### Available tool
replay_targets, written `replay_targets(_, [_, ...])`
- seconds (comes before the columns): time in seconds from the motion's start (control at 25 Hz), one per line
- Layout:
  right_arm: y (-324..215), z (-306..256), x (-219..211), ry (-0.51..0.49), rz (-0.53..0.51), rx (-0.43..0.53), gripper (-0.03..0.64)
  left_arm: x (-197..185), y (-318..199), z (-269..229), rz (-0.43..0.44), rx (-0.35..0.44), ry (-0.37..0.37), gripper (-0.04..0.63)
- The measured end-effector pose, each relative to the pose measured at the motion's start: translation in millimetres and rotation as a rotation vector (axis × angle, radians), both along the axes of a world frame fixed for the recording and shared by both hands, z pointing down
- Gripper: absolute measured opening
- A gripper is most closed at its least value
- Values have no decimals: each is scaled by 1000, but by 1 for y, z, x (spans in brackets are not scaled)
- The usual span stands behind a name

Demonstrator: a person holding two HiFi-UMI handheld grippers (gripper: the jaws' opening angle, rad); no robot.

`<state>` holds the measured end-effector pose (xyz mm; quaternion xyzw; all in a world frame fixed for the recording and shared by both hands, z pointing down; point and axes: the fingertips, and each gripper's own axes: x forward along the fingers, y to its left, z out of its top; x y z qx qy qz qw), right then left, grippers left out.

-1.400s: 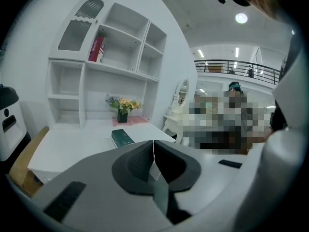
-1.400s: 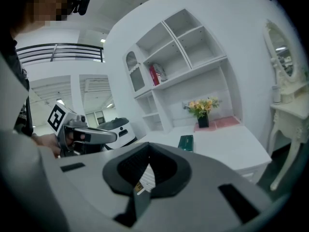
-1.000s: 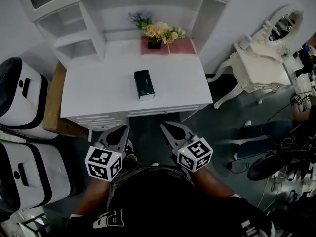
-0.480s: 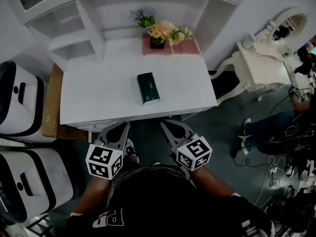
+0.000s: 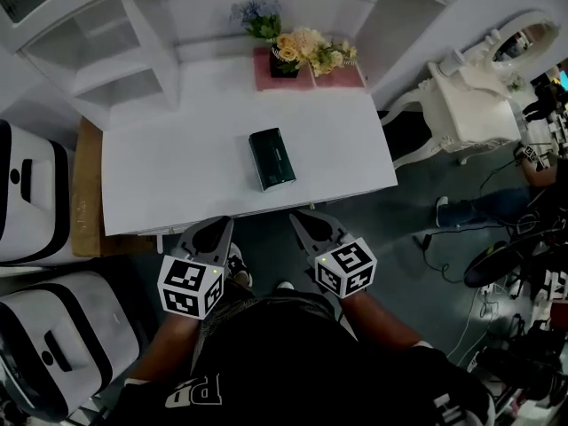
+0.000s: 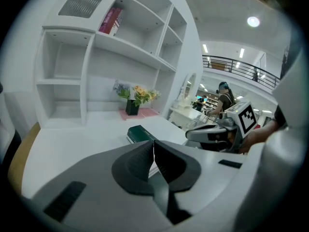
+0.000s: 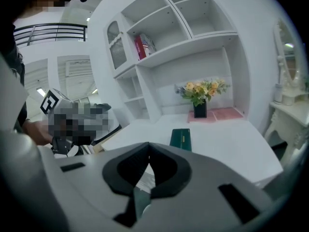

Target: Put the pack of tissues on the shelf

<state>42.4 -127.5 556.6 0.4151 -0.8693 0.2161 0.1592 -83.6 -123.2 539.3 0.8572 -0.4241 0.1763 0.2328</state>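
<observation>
Tissue pack [image 5: 272, 158] lies on the white desk [image 5: 169, 176], long side running 12 to 6 o'clock. Both grippers are closed and empty. From the left gripper [image 5: 216, 229] it is at 1 o'clock. From the right gripper [image 5: 304, 223], a bit nearer, it is at 11 o'clock.

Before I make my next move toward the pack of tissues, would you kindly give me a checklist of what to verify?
1. Pack of tissues lies uncovered on the desk: ok.
2. Left gripper open for a grasp: not ok, jaws together, nothing between them.
3. Right gripper open: not ok, jaws together, empty.
4. Grippers at the pack: not ok, both are short of the desk's front edge.
5. Free shelf compartment: ok, the lower left ones look empty.
6. Flowers apart from the pack: ok, they stand behind it.
</observation>
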Motion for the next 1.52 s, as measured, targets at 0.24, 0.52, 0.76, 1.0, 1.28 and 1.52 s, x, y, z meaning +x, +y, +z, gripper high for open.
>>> replay_targets(0.24, [-25, 22, -5, 98, 40, -20, 10, 4, -16, 16, 110, -31, -21, 17])
replay_targets(0.52, [-42, 37, -10, 135, 121, -51, 12, -14, -34, 40, 177, -105, -22, 17])
replay_targets(0.76, [-55, 39, -11, 126, 201, -51, 18, -25, -47, 39, 231, -87, -50, 17])
replay_targets(1.0, [-65, 59, -7, 152, 221, -79, 103, -24, -51, 50, 243, -110, -54, 17])
replay_targets(1.28, [-82, 86, 1, 215, 243, -105, 214, -21, -58, 57, 219, -128, -47, 17])
replay_targets(1.52, [-91, 112, 6, 216, 269, -129, 318, -24, -57, 66, 214, -145, -60, 17])
